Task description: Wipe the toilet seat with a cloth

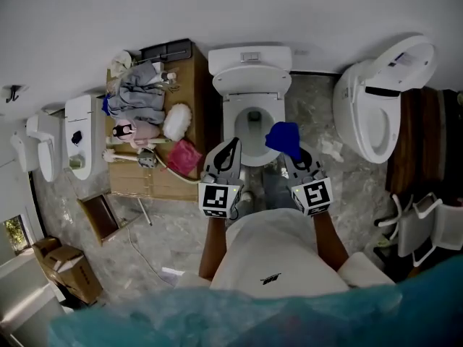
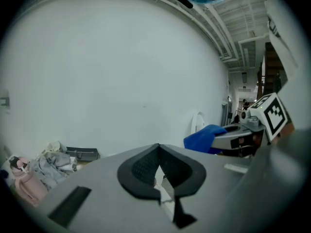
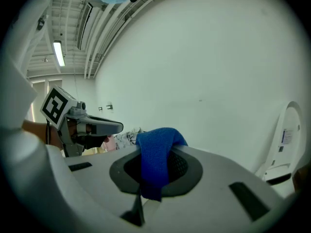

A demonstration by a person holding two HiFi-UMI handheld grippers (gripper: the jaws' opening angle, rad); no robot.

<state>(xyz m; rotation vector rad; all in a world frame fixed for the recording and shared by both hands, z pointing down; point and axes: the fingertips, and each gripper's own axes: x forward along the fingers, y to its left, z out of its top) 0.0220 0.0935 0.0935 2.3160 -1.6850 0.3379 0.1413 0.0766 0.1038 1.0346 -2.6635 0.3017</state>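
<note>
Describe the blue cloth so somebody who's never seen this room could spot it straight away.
Find the white toilet at the middle of the back wall. Over the bowl's front right edge, the right tool is shut on the cloth. It is the only bright blue thing nearby, draped over that tool's tip; the left tool beside it holds nothing.

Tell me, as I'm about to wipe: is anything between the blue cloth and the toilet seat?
Nothing visible does. The blue cloth, gripped in the right tool, hangs over the toilet seat's right front; the seat looks bare.
</note>
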